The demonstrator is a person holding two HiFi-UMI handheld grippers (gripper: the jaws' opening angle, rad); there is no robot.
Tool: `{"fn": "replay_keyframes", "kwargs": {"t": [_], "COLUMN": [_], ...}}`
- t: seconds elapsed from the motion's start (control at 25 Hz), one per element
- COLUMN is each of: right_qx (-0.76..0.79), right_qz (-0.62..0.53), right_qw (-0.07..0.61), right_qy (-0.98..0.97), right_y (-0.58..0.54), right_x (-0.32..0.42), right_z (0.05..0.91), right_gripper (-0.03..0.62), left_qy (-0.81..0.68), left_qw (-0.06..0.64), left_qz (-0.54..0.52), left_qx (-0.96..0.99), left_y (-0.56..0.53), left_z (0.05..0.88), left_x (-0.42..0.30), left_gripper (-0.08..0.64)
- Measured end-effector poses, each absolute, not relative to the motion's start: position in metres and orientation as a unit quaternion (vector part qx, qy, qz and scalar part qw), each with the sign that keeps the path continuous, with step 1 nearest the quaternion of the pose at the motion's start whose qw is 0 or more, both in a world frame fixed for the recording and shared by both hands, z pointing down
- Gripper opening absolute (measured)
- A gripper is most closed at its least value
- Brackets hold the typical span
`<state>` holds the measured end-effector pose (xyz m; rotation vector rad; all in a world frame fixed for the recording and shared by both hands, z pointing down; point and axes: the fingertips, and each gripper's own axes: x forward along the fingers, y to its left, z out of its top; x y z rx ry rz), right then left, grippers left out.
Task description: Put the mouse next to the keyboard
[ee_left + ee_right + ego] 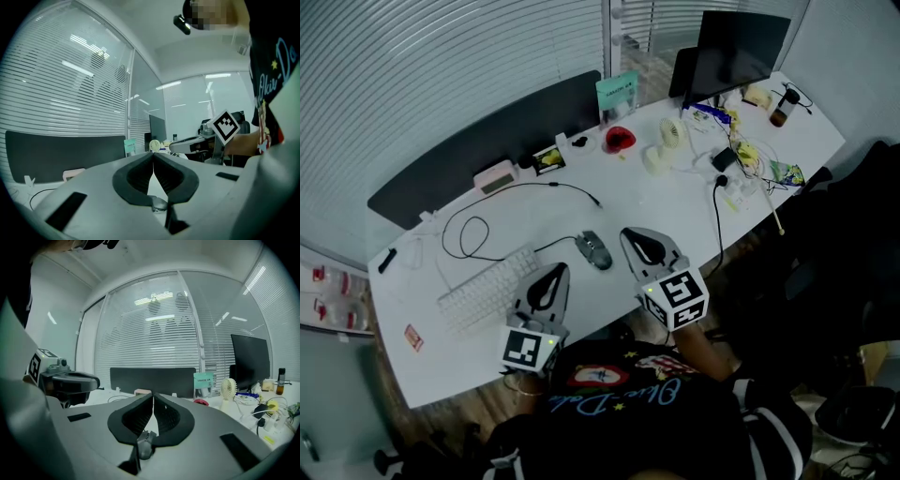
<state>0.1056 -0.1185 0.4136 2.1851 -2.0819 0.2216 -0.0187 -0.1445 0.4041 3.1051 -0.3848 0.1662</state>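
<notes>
The grey plastic left tongs [559, 270] and matching right tongs [630, 234] were both closed and gripped nothing, their black ribbed pads meeting at the tips. The dark grey computer mouse [594, 250] lay on the white desk [675, 202] between the two tips, touching neither. It sat just off the right end of the white keyboard [487, 289] beside the left tongs. A small dark shape below each pair of pads was probably that mouse. Beyond the tongs stood a dark partition panel [487, 150], slatted window blinds [441, 56] and, far right, a black monitor [736, 47].
</notes>
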Motion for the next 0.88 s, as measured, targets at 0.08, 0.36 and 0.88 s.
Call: {"fn": "replay_keyframes", "kwargs": {"t": [0.08, 0.36, 0.88], "right_qx": [0.720, 0.712, 0.707], "right_qz": [0.075, 0.080, 0.086], "right_qw": [0.058, 0.056, 0.051], "right_qy": [-0.687, -0.695, -0.700], "right_y": [-0.118, -0.119, -0.115], "right_x": [0.104, 0.098, 0.094], "right_z": [0.415, 0.418, 0.420], "right_gripper": [0.002, 0.002, 0.000], "left_qy": [-0.125, -0.129, -0.129], "left_qw": [0.005, 0.008, 0.008], "left_qz": [0.059, 0.066, 0.070], "left_qx": [0.990, 0.989, 0.989], "left_y": [-0.144, -0.141, -0.137], "left_z": [0.407, 0.410, 0.413], "left_x": [-0.021, -0.025, -0.028], "left_gripper": [0.003, 0.003, 0.003]}}
